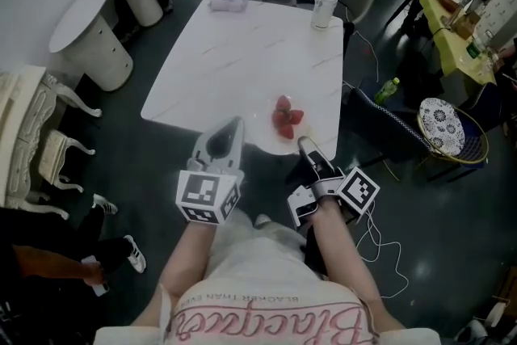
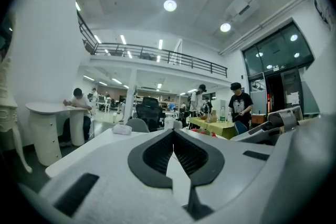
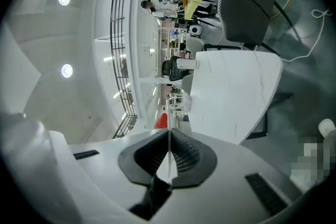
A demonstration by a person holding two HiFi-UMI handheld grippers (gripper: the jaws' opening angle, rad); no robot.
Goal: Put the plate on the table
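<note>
Head view: white marble-look desk on a dark floor in an open office. Plate with strawberries sits at the desk's near edge. Left gripper and right gripper are at its rim. Cup at the desk's far right corner, white packet at the far edge. Shirt print reads roughly "BLACKER THAN EVER". Desk middle is bare.

Left gripper view: left gripper clenched on the plate rim, desk beyond.

Right gripper view: right gripper clamps the thin plate edge, strawberries behind.
</note>
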